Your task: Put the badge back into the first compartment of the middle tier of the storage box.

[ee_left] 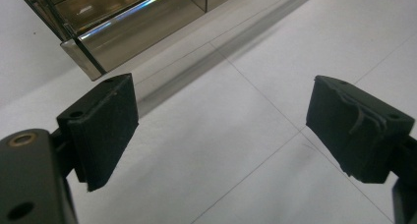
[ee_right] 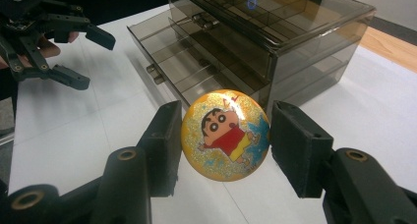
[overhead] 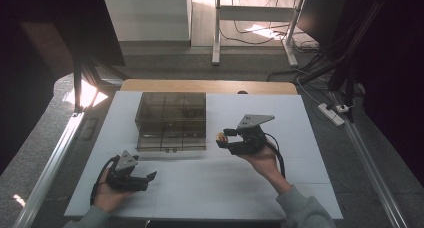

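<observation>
A round yellow badge (ee_right: 225,134) with a cartoon boy on it sits upright between the pads of my right gripper (ee_right: 223,143), which is shut on its edges. From above, that gripper (overhead: 223,139) hovers just right of the smoky clear drawer box (overhead: 171,120), with the badge (overhead: 220,136) at its tip. In the right gripper view the box's (ee_right: 275,42) bottom drawer (ee_right: 182,71) stands pulled out. My left gripper (overhead: 149,179) rests near the table's front left, open, with nothing between its pads (ee_left: 105,130). It also appears far off in the right gripper view, left gripper (ee_right: 93,57) jaws spread.
The white table mat (overhead: 215,183) covers the work area, with a wooden strip (overhead: 210,86) behind it. The drawer box corner (ee_left: 98,47) lies close ahead of the left gripper. Floor, cables and a power strip (overhead: 331,114) lie beyond the table.
</observation>
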